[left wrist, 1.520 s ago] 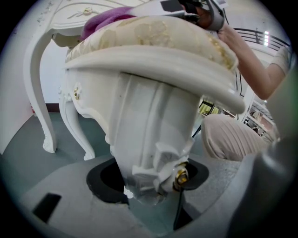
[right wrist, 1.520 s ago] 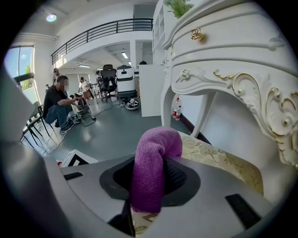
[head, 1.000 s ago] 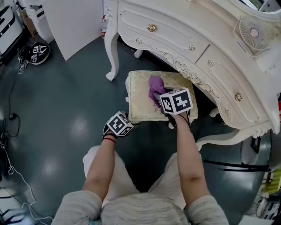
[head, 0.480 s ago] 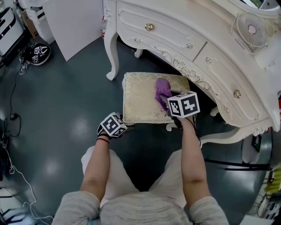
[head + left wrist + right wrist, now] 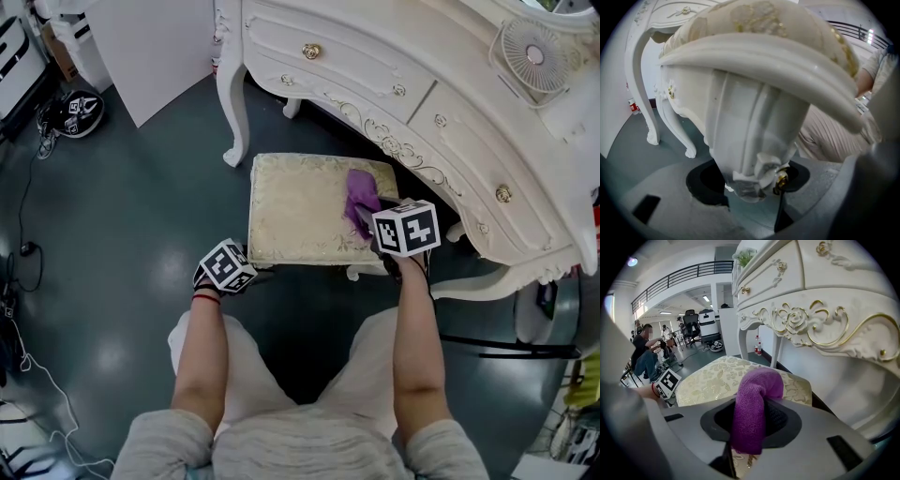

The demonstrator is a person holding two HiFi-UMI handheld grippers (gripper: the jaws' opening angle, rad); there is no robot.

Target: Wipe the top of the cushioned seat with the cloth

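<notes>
1. Nearest: left gripper (image 5: 255,272) sits at the near-left corner of the stool. Its jaws are clamped round the white carved wooden stool leg (image 5: 750,136). It has stayed on that corner over the last second, so my read is that it is steadying the stool.
2. Right gripper (image 5: 373,232), over the near-right part of the seat, is pinched on a purple knitted cloth (image 5: 751,416). The cloth's free end folds forward onto the upholstery.
3. Change: a second ago the cloth lay around the seat's middle. It now lies on the right-hand part of the cream-and-gold brocade cushioned seat (image 5: 295,206), close to the right edge. That reads as one stroke carried left to right.
4. Meaning: wiping is under way, and the centre and right have probably been covered. The left half and the far-left corner lie bare of cloth now; whether they were wiped I cannot tell. A return pass leftward looks like the sensible next stroke.
5. Farthest: white ornate dressing table with gold knobs (image 5: 375,66) stands just behind the stool, leaving little room beyond the far edge.
</notes>
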